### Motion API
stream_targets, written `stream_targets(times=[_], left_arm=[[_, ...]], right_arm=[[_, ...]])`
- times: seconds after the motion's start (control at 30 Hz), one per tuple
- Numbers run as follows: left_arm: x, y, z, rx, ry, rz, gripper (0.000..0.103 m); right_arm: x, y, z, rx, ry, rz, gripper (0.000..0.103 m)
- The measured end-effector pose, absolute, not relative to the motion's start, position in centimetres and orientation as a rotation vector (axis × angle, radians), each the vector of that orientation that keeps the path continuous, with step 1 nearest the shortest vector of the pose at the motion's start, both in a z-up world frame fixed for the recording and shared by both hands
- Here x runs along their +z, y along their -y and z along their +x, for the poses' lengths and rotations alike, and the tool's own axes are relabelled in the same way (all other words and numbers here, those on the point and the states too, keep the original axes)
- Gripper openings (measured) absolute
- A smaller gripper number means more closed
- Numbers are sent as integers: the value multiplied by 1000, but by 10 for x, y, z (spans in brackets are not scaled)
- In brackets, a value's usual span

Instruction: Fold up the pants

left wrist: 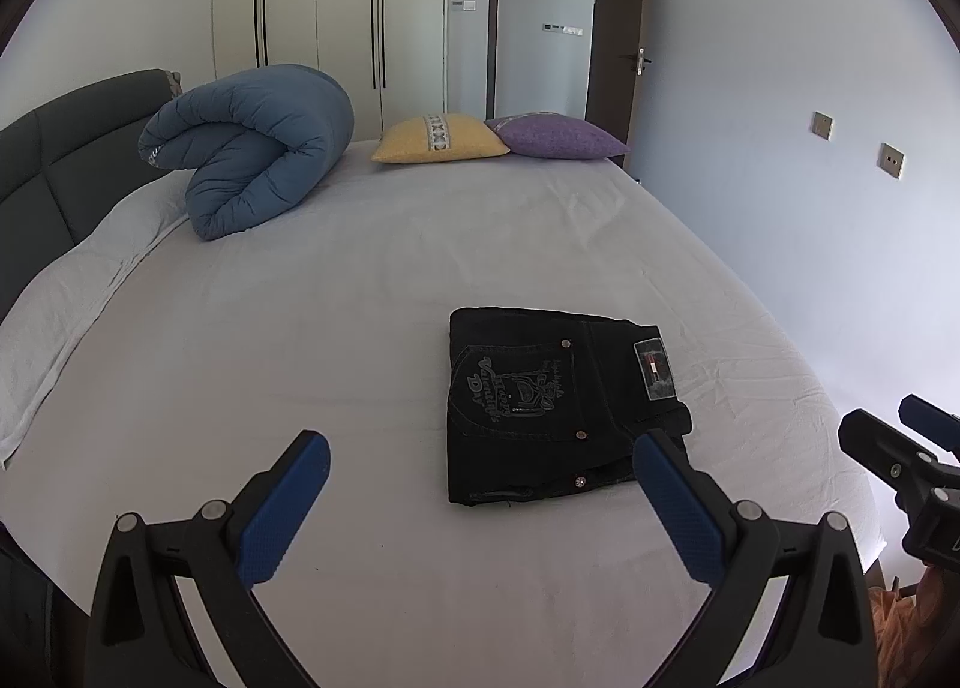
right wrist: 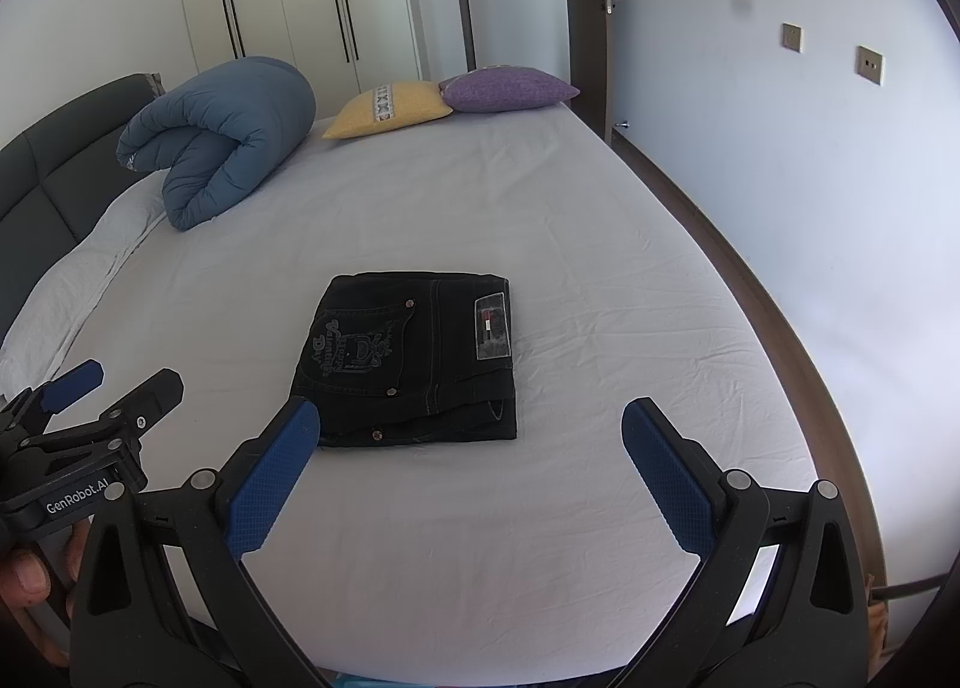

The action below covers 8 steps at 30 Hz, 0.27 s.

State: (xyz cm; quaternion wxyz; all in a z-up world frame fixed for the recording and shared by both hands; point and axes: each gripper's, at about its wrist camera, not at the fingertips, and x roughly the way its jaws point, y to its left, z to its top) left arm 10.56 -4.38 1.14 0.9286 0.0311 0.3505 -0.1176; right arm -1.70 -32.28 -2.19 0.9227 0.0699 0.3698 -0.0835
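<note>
Both tongs are hanging released and empty: left tongs (left wrist: 480,469), right tongs (right wrist: 471,433). Just beyond them, the folded black jeans (right wrist: 414,355) are lying flat mid-bed (right wrist: 540,208), long axis running away toward the yellow cushion (right wrist: 390,109).

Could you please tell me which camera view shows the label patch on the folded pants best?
The right wrist view: the patch sits unobstructed near the centre. In the left wrist view, the patch is also visible but more slanted, with a finger of the left tongs close below it.
</note>
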Motion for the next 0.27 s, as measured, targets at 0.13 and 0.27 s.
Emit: stream_targets(times=[0.13,0.27], left_arm=[[11,44,106,-243,-723,57,103],[12,44,105,-234,-711,63,103]], right_arm=[[-24,320,-19,-170,-761,145,103],[-24,321,-18,-171,-761,145,103]])
